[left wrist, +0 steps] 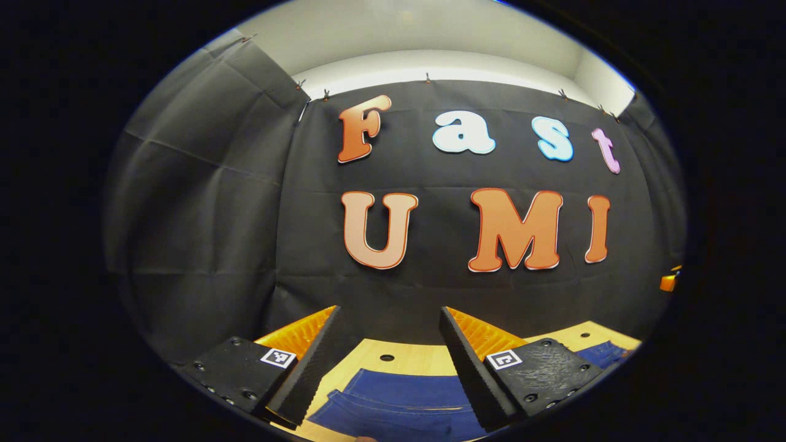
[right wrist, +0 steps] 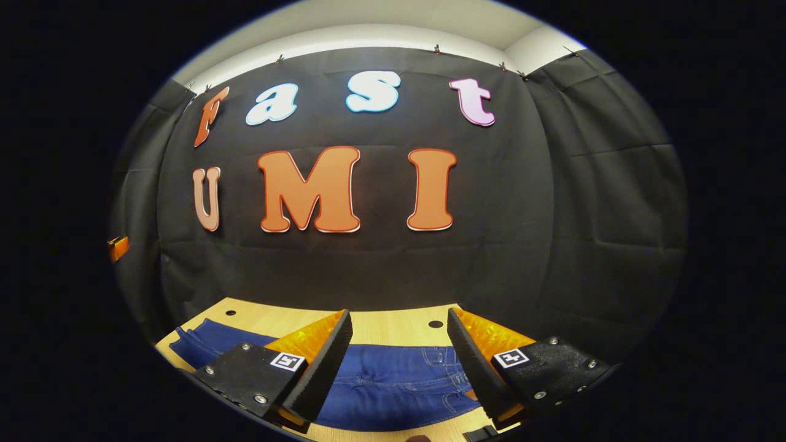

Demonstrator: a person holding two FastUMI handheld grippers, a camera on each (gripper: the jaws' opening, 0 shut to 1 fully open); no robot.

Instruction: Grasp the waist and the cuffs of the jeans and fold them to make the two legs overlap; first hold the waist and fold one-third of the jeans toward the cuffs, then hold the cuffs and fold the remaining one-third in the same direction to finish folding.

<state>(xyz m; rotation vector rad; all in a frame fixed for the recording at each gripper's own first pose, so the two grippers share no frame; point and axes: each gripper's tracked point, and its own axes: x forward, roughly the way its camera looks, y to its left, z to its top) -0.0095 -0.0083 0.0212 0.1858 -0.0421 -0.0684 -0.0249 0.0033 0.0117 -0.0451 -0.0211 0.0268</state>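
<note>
Jeans (right wrist: 393, 383) lie flat on the wooden table (right wrist: 393, 325), close to its far edge and the black cloth wall (right wrist: 552, 245). Left gripper (left wrist: 390, 344) and right gripper (right wrist: 399, 344) hover above, jaws apart, empty.

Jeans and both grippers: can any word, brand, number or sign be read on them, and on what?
No readable text.
On the left gripper: square marker tags, coded patterns, no words.
On the right gripper: marker tags alike, no words.
On the jeans: stitching, no legible label.
</note>
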